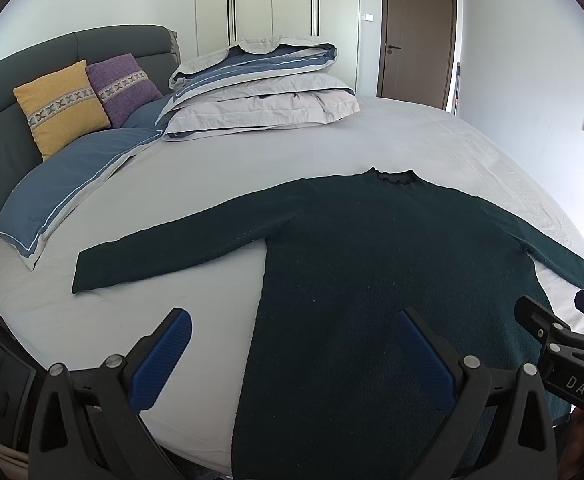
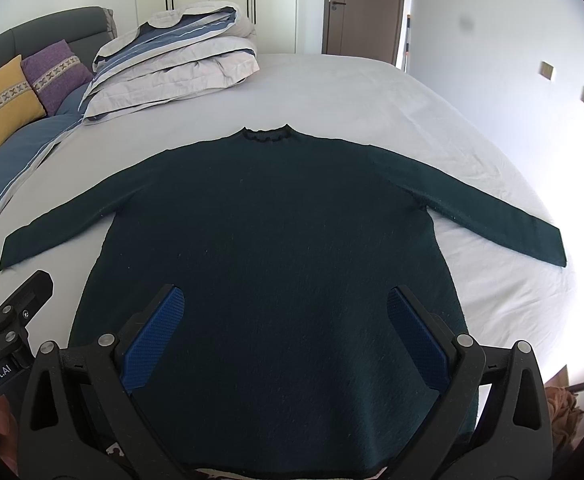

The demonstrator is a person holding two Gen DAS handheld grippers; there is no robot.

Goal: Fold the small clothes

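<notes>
A dark green long-sleeved sweater (image 1: pixel 372 248) lies flat on the bed, collar away from me, both sleeves spread out to the sides. It also shows in the right wrist view (image 2: pixel 275 216). My left gripper (image 1: pixel 292 320) is open and empty, above the sweater's lower left edge. My right gripper (image 2: pixel 285 300) is open and empty, above the sweater's lower middle. The right gripper shows at the right edge of the left wrist view (image 1: pixel 552 336). The left gripper shows at the left edge of the right wrist view (image 2: pixel 11 300).
The bed has a light grey sheet (image 2: pixel 372 92). A folded duvet (image 1: pixel 263 92) lies at the far side. A blue pillow (image 1: pixel 71 188), a yellow cushion (image 1: pixel 57 108) and a purple cushion (image 1: pixel 123 84) sit at the headboard on the left. A door (image 1: pixel 416 36) stands behind.
</notes>
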